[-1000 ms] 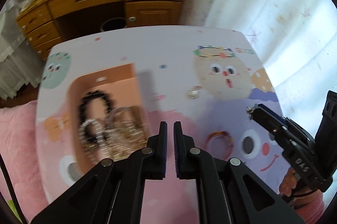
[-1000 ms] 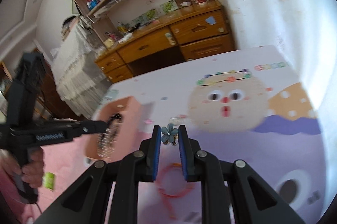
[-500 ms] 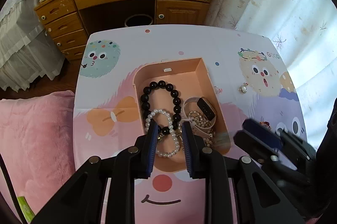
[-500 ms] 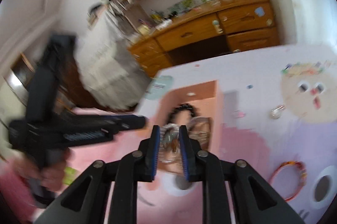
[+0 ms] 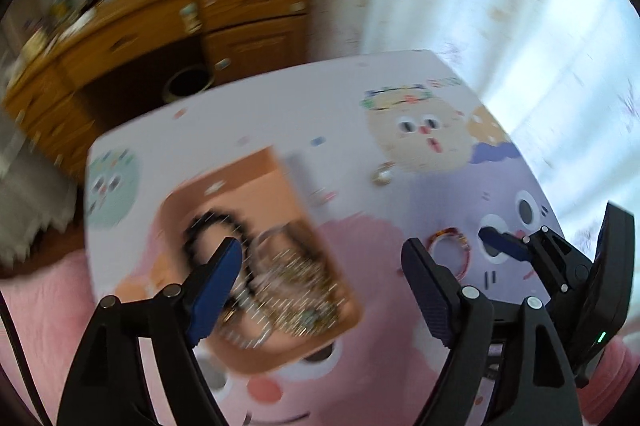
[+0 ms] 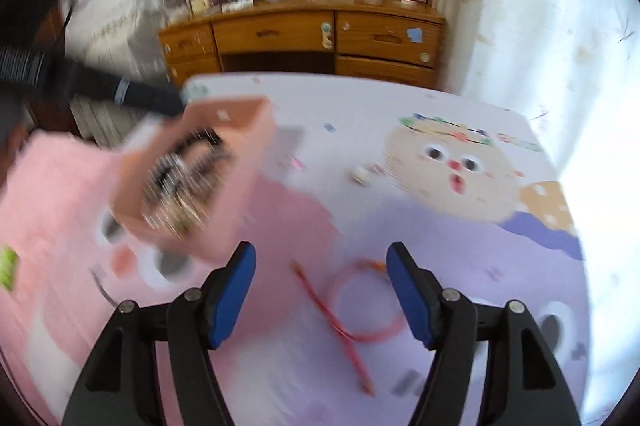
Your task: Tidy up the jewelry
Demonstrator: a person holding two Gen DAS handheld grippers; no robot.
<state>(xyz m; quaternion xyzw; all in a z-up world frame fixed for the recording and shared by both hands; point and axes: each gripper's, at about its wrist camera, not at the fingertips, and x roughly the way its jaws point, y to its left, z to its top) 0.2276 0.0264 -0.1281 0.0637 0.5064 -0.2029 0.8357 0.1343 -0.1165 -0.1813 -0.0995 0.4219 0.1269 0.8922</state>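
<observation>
A peach jewelry box (image 5: 280, 348) sits on the left of the cartoon-print table (image 5: 280, 105) and holds a black bead bracelet (image 5: 208, 226) and a blurred heap of pearls and chains. My left gripper (image 5: 320, 278) hovers over the box's right edge, its jaws opening, with nothing between them. A red bangle (image 5: 448, 254) lies to the right, near the right gripper's fingertips (image 5: 500, 244). In the right wrist view my right gripper (image 6: 322, 286) hangs above that red bangle (image 6: 364, 302), its jaws opening and empty. The box (image 6: 224, 234) is up left. A small silver piece (image 6: 362, 173) lies mid-table.
A wooden desk with drawers (image 6: 304, 33) stands past the table's far edge, with a dark bin (image 5: 188, 85) under it. A pale curtain (image 6: 540, 25) hangs at right. Pink bedding (image 5: 40, 306) borders the table at left. The left gripper's arm (image 6: 120, 91) crosses above the box.
The blue flower piece has left the right gripper's jaws. That gripper swung over the box, then right above the red bangle. Both grippers' jaws have spread wide.
</observation>
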